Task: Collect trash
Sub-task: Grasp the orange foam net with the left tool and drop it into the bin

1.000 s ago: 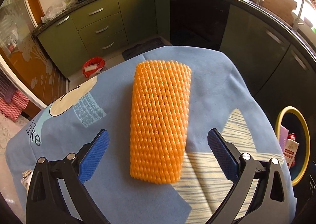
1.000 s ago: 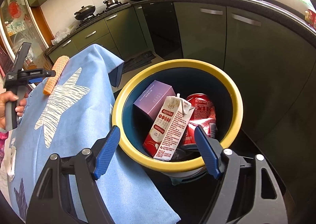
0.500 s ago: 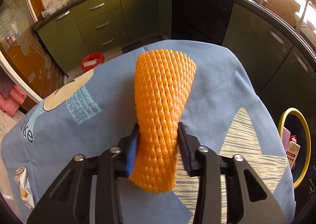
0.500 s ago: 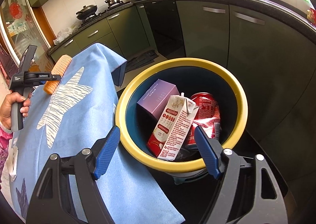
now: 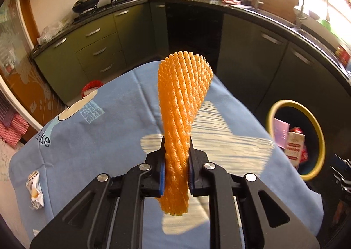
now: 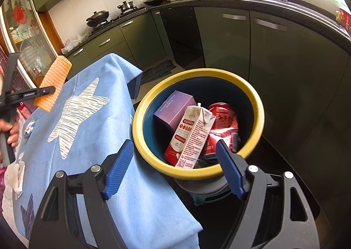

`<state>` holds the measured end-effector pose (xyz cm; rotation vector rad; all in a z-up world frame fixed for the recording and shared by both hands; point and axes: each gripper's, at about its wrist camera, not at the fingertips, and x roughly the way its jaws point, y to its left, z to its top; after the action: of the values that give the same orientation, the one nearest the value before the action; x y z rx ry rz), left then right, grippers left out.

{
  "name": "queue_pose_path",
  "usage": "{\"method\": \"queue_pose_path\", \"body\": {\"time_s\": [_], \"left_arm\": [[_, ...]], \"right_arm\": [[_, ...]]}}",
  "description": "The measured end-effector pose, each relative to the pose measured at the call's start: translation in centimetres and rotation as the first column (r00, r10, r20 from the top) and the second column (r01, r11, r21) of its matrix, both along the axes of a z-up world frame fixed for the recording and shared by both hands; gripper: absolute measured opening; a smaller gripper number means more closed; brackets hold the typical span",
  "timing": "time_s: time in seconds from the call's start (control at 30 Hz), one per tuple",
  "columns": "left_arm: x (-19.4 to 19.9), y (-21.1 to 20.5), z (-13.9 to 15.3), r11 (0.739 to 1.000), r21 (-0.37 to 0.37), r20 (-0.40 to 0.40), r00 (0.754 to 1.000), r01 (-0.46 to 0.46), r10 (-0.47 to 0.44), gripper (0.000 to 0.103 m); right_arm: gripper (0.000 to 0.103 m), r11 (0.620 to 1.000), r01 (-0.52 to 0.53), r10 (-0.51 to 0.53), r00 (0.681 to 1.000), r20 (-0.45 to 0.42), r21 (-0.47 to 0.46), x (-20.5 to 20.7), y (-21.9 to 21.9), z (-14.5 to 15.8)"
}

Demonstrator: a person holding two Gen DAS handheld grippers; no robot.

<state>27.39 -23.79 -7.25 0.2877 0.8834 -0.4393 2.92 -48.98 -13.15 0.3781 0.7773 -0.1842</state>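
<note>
Jaws of the left gripper have just been closing and now pinch the orange foam net sleeve, lifted clear of the blue star-print tablecloth for binning. The right gripper hovers agape and empty by the yellow-rimmed dark bin, likely waiting.

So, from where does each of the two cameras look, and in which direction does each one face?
Left wrist: on the left gripper, facing down over the blue cloth; its jaws pinch the orange foam net.
Right wrist: on the right gripper, jaws open, facing down toward the yellow-rimmed bin; a hand shows left.
Shared: net, cloth, bin.
</note>
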Motion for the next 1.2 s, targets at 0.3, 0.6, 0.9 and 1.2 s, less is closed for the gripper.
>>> {"method": "queue_pose_path", "body": {"time_s": [0.3, 0.6, 0.9, 1.2], "left_arm": [[-8.7, -6.3, 2.8, 0.977, 0.000, 0.006, 0.977, 0.213, -0.213, 0.016], [-13.5, -17.6, 1.9, 0.907, 0.002, -0.071, 0.905, 0.420, -0.419, 0.017], [-11.5, -26.0, -3.3, 0.898, 0.025, -0.163, 0.889, 0.438, -0.429, 0.034], [-11.7, -25.0, -2.5, 0.918, -0.018, -0.135, 0.909, 0.395, -0.394, 0.083]], "right_arm": [[0.073, 0.999, 0.051, -0.051, 0.999, -0.001, -0.010, -3.4, -1.6, 0.3], [0.075, 0.986, 0.165, -0.165, 0.986, 0.016, 0.020, -7.7, -5.7, -0.1], [0.076, 0.976, 0.213, -0.214, 0.977, 0.001, 0.049, -9.3, -8.0, -1.2], [0.077, 0.974, 0.216, -0.216, 0.976, 0.001, 0.062, -9.7, -8.2, -1.5]]}}
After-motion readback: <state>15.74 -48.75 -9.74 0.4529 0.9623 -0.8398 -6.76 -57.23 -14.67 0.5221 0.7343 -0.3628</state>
